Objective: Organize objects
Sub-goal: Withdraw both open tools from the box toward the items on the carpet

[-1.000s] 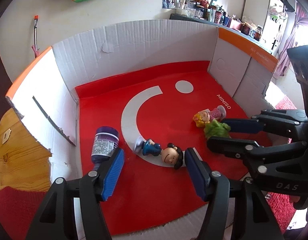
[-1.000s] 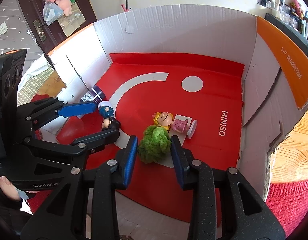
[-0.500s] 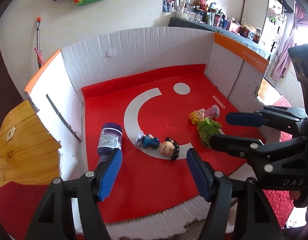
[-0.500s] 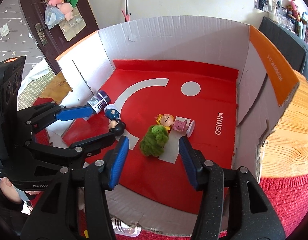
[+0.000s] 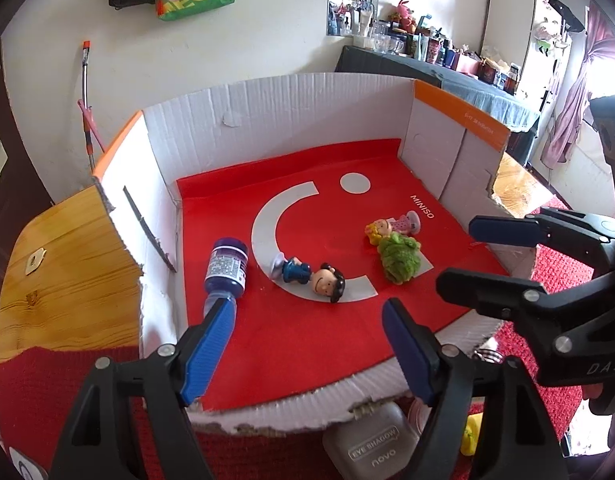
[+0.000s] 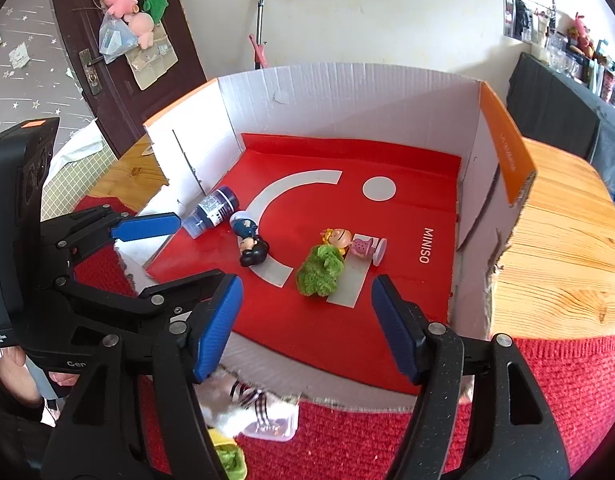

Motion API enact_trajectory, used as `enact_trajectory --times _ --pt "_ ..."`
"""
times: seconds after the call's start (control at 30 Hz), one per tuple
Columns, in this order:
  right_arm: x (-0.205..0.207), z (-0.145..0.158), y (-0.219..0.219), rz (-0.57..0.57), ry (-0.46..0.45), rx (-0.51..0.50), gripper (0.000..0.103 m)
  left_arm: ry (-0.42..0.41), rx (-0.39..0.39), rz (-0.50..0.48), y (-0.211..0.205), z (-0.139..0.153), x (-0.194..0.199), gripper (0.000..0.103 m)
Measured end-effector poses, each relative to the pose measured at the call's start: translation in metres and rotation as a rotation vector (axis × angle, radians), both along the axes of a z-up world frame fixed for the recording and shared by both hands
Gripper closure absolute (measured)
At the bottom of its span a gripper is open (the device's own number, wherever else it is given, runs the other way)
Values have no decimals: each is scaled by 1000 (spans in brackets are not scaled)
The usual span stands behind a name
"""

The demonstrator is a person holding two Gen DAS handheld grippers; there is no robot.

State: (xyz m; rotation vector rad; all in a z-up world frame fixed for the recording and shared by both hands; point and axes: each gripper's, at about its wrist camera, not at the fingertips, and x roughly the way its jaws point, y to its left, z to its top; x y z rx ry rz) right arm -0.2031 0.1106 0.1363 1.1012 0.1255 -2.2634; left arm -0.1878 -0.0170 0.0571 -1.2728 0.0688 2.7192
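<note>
An open cardboard box (image 5: 307, 108) (image 6: 347, 92) with a red floor holds a purple bottle (image 5: 226, 266) (image 6: 212, 211) lying at the left, a dark-haired boy figure (image 5: 312, 275) (image 6: 249, 242), a green fuzzy toy (image 5: 399, 258) (image 6: 321, 270) and a blonde girl figure in pink (image 5: 391, 227) (image 6: 353, 242). My left gripper (image 5: 311, 356) is open and empty above the box's near edge. My right gripper (image 6: 307, 332) is open and empty, held back from the green toy; it also shows in the left wrist view (image 5: 475, 252).
The box stands on a wooden table (image 6: 555, 240) with a red knitted mat (image 6: 387, 440). Before the box lie a grey eye-shadow case (image 5: 371, 446), a clear lidded container (image 6: 271, 420) and a small yellow-green item (image 6: 227, 456).
Both grippers have pulled back and up out of the box. The right gripper has opened wide and left the green toy lying on the box floor.
</note>
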Motion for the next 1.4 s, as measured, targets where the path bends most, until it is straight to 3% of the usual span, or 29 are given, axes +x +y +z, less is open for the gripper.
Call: enact_trajectory --times 0.6,1.4 --pt "40 24 17 -9 61 -20 17 33 29 19 1 15 38 13" --pt "88 25 32 -20 70 -23 16 22 47 30 7 12 82 12"
